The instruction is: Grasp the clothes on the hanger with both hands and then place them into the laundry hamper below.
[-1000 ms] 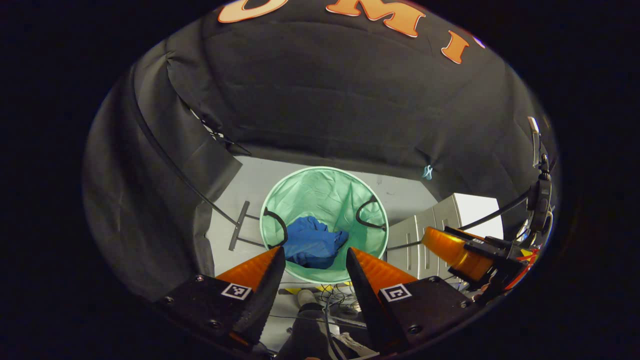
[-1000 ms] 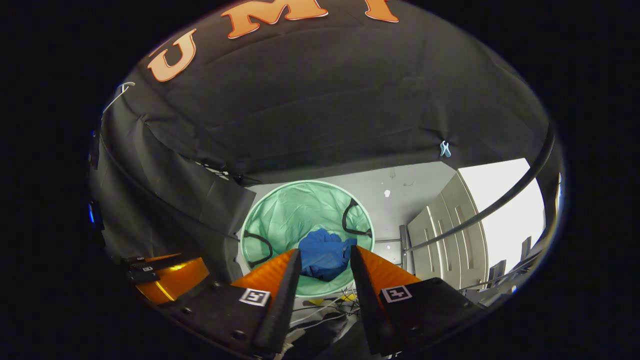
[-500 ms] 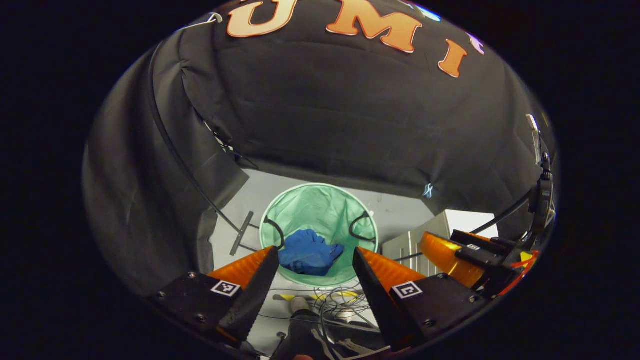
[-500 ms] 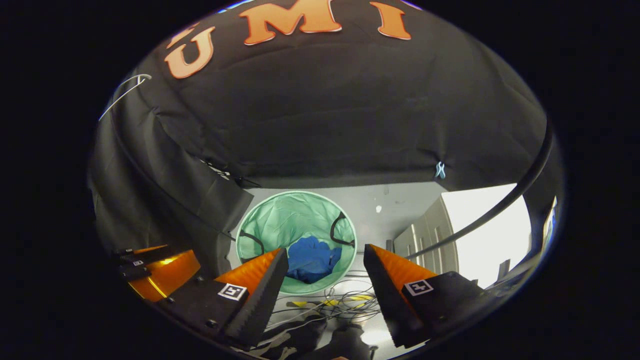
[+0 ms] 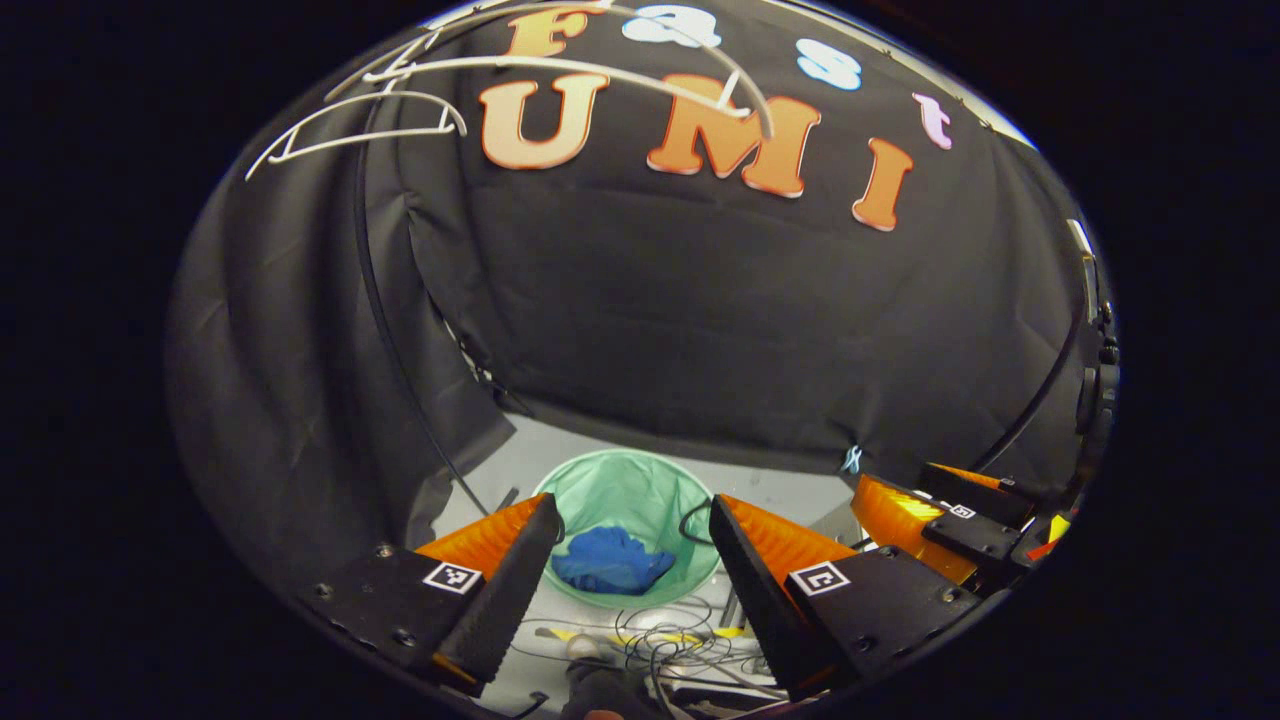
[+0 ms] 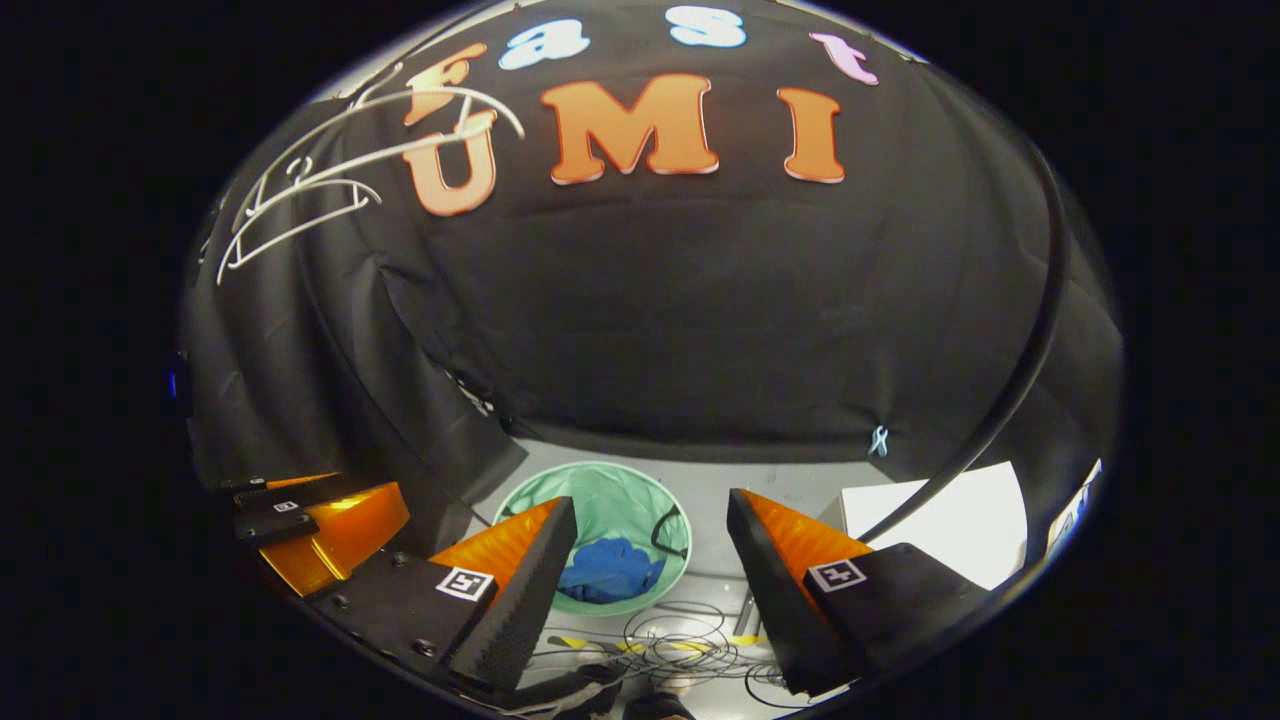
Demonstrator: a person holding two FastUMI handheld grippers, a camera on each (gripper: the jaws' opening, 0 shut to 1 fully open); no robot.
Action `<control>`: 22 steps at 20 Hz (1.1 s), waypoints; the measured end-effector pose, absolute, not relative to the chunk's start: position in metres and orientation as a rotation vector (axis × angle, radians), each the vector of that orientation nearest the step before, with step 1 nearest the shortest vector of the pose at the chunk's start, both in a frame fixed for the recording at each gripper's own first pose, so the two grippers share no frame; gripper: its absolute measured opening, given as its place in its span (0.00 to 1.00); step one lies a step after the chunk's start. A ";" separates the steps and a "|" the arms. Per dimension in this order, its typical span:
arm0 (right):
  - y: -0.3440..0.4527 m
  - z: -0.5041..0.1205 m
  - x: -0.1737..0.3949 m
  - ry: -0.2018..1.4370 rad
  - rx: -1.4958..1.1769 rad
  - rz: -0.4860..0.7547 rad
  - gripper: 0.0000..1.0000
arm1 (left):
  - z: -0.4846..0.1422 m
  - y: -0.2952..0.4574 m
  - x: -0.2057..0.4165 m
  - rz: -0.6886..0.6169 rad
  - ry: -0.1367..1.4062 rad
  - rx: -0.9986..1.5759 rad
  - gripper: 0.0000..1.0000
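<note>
1. Green laundry hamper (image 5: 640, 490) stands on the floor, far beyond and below both tongs, ready to catch clothes
2. Blue garment (image 5: 610, 560) lies crumpled inside it, apparently delivered
3. Left tongs (image 5: 632, 560) and right tongs (image 6: 650, 565) gape empty
4. Bare white hangers (image 6: 300, 190) hang overhead

We see a grey floor (image 5: 790, 488) carrying a green laundry hamper (image 5: 640, 485), upright; a tangle of thin cables (image 6: 690, 640) lies just beside it.

Left gripper (image 5: 632, 515) jaws apart, empty, right gripper (image 6: 650, 515) jaws apart, empty
</note>
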State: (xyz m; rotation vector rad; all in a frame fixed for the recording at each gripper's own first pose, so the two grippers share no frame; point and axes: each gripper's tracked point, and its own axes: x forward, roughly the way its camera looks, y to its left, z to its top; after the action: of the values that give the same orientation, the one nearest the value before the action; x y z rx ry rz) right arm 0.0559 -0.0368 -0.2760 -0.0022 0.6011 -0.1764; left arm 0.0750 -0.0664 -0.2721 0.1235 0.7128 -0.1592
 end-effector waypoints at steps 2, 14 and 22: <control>-0.042 -0.238 0.050 0.527 -0.030 -0.160 0.99 | -0.234 -0.078 0.072 -0.169 0.630 0.124 0.97; -0.043 -0.055 0.001 0.133 -0.156 -0.154 0.98 | -0.059 -0.128 0.072 -0.270 0.166 0.083 0.93; -0.011 -0.003 0.001 0.008 -0.119 -0.185 0.89 | -0.007 -0.101 0.076 -0.294 0.074 0.044 0.97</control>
State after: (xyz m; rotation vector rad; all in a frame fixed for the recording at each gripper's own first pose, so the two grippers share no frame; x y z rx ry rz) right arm 0.0005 -0.0115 -0.0034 -0.1192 0.0075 -0.1853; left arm 0.0762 -0.1009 -0.0066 0.0441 0.0741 -0.2939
